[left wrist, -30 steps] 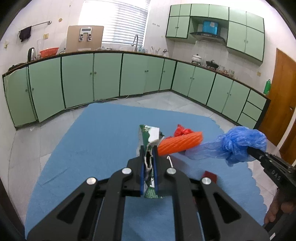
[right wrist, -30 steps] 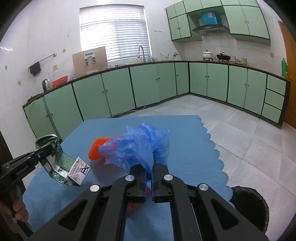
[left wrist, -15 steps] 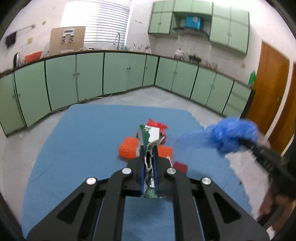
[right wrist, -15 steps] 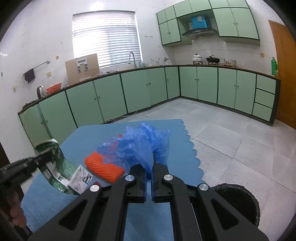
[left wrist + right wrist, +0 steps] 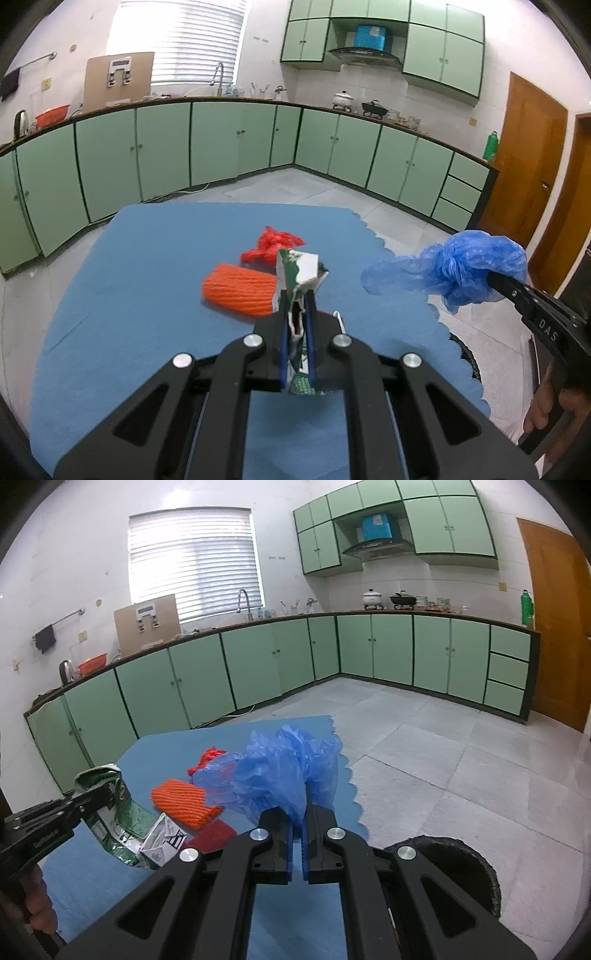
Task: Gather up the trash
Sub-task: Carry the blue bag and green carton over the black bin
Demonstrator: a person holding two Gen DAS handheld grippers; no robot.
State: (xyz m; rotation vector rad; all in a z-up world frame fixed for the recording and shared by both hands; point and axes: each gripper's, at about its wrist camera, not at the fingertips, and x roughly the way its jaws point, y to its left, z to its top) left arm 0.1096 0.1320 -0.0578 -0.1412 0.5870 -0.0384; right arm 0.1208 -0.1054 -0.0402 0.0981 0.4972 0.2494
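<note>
My left gripper [image 5: 297,295] is shut on a crushed green-and-white carton [image 5: 299,271], held above the blue cloth [image 5: 147,280]. In the right wrist view the same carton [image 5: 122,812] hangs at the left. My right gripper [image 5: 299,806] is shut on a crumpled blue plastic bag [image 5: 288,768], which hangs in the air near the cloth's scalloped right edge; the left wrist view shows this bag [image 5: 454,267] at the right. On the cloth lie an orange ribbed sleeve [image 5: 240,291] and a red crumpled wrapper [image 5: 273,243].
A round black bin [image 5: 458,867] stands on the tiled floor just right of the table, below my right gripper. A small flat red piece [image 5: 216,836] lies on the cloth. Green cabinets [image 5: 258,668] line the far walls. A hand [image 5: 546,410] holds the right gripper.
Both grippers have carried their loads to the right. The orange sleeve now sits left of the carton. The black bin shows more fully under the right gripper.
</note>
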